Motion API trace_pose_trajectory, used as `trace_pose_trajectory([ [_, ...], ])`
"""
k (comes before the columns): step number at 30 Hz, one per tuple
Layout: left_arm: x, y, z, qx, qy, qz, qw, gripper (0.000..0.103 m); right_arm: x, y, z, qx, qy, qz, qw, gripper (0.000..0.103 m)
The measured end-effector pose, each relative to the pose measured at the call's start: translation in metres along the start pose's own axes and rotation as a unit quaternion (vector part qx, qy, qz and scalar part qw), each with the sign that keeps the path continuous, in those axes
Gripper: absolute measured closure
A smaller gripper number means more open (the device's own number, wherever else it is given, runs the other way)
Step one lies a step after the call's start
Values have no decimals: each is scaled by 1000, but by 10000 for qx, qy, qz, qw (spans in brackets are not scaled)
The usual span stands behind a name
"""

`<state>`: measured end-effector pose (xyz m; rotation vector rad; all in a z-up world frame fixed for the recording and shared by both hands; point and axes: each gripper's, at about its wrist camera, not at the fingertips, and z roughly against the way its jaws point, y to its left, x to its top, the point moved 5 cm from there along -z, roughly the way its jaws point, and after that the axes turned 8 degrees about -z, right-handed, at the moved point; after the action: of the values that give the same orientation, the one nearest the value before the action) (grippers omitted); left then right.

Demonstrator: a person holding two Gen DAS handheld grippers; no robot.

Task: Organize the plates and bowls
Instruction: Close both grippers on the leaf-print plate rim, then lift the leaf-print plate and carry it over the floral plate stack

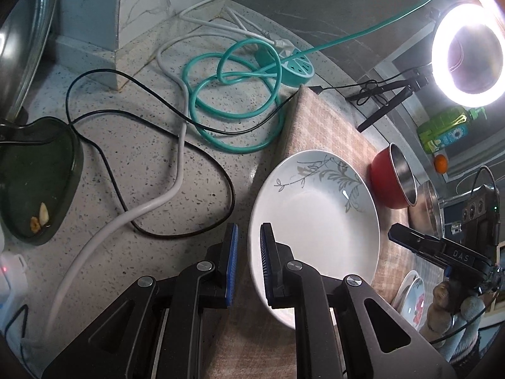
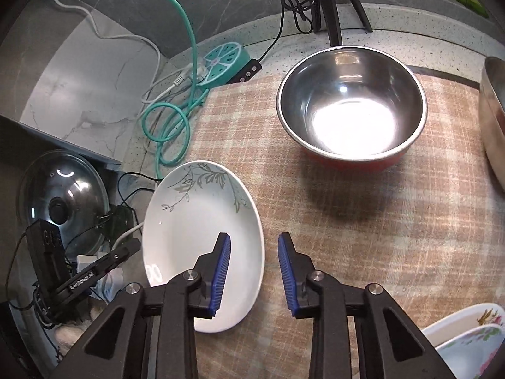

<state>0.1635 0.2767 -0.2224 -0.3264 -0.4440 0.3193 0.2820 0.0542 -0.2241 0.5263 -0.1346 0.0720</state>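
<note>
The job looks only partly done. The white leaf-pattern plate [image 2: 202, 240] lies by itself at the left edge of the checked mat [image 2: 363, 221], hanging a little over onto the speckled counter [image 1: 142, 158]. The red steel-lined bowl [image 2: 352, 101] sits alone farther back on the mat, well apart from the plate. Some flowered plates [image 2: 470, 334] already sit together at the near right corner (maybe that is the pile, but I cannot be sure). Another metal bowl [image 2: 494, 117] peeks in at the right edge. So the plate and the red bowl likely need putting away yet.

Both grippers tilt steeply down toward the plate. The left gripper [image 1: 248, 262] straddles the plate's left rim, one pad outside and one over the dish, with only a thin gap between them; it seems to pinch the rim. The right gripper [image 2: 254, 271] hangs over the plate's right rim with a wider gap, and its pads do not press on anything.
</note>
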Motion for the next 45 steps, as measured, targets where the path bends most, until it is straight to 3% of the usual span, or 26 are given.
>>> trace_pose_trajectory([
  [24,0,-1,-17,20,149,-72,9999,97,5,-1,-25,-8,249,-59,9997,98],
  [45,-1,-3,-14,66,121,-64,9999,99,1,2,-18,-33,277,-91,9996,99],
])
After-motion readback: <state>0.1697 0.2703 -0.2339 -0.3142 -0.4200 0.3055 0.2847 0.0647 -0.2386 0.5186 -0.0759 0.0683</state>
